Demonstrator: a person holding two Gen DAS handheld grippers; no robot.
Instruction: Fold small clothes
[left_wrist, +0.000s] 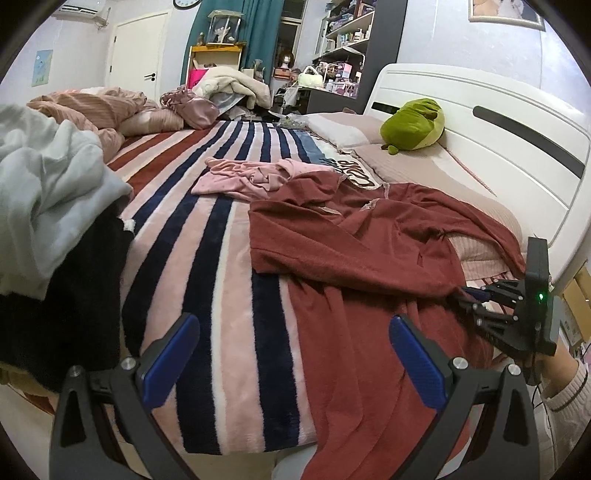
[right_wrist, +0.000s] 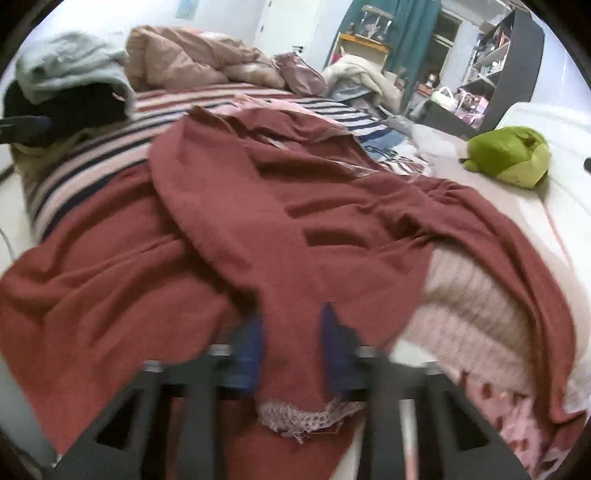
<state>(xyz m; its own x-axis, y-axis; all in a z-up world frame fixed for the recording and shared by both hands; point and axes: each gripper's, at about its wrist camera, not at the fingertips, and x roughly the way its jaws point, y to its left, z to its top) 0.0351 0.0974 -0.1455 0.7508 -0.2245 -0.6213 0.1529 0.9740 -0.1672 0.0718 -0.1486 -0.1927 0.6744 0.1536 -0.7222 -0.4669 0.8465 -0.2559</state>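
Red garment: one big dark red garment (left_wrist: 354, 243) lies crumpled on the striped blanket (left_wrist: 221, 258). It spreads from the middle of the bed to the side near the headboard. One part hangs over the near edge of the bed.
Red garment's lace end: a lace-trimmed end (right_wrist: 306, 415) of it sits right at the right gripper.
Right gripper: the right gripper (right_wrist: 291, 354) pinches the red cloth between its two blue pads (right_wrist: 251, 354). The picture is blurry here. In the left view it shows at the far right edge (left_wrist: 476, 299), touching the cloth.
Left gripper: the left gripper (left_wrist: 291, 365) is spread wide. Nothing is between its two blue pads (left_wrist: 171, 363). It hangs above the near edge of the blanket, just beside the red cloth.
Pink garment: one small pink garment (left_wrist: 251, 177) lies bunched up farther back, touching the far edge of the red one.
Clothes pile: one pile on the left edge of the bed, with a pale grey piece (left_wrist: 48, 184) on top of a black piece (left_wrist: 66, 306).
Open room: a bare strip of striped blanket runs between the pile and the red garment.
Green plush toy: one green plush toy (left_wrist: 413, 125) sits on the pillows (left_wrist: 343, 133) by the white headboard (left_wrist: 480, 136).
Far end: one rumpled tan quilt (left_wrist: 96, 107) and one shiny pink bag (left_wrist: 195, 107).
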